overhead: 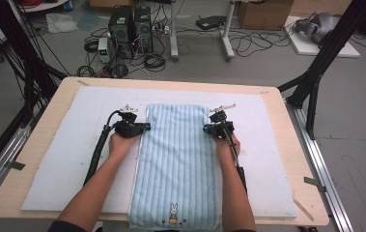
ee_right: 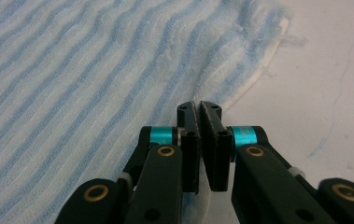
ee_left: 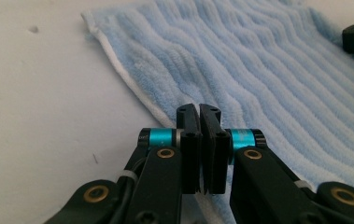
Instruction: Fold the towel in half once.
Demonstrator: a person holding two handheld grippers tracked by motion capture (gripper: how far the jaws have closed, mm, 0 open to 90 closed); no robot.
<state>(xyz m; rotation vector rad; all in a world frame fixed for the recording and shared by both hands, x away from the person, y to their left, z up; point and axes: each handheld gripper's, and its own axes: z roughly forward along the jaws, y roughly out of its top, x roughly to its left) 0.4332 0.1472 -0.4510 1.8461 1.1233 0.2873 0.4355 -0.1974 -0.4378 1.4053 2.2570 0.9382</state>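
Observation:
A light blue striped towel (overhead: 175,159) lies lengthwise on a white mat (overhead: 69,145), with a small rabbit emblem (overhead: 174,210) at its near end. My left gripper (overhead: 144,127) is at the towel's left edge, a little short of the far corner. In the left gripper view the towel (ee_left: 258,70) runs under the left gripper (ee_left: 199,109), whose jaws are shut on the white hem. My right gripper (overhead: 205,128) is at the opposite edge. In the right gripper view the right gripper (ee_right: 198,106) pinches the towel (ee_right: 72,70) at its rumpled edge.
The mat covers most of a wooden table (overhead: 40,130). Bare mat lies on both sides of the towel. The towel's near end hangs slightly over the table's front edge. Black frame legs (overhead: 316,63) and cables stand on the floor beyond the table.

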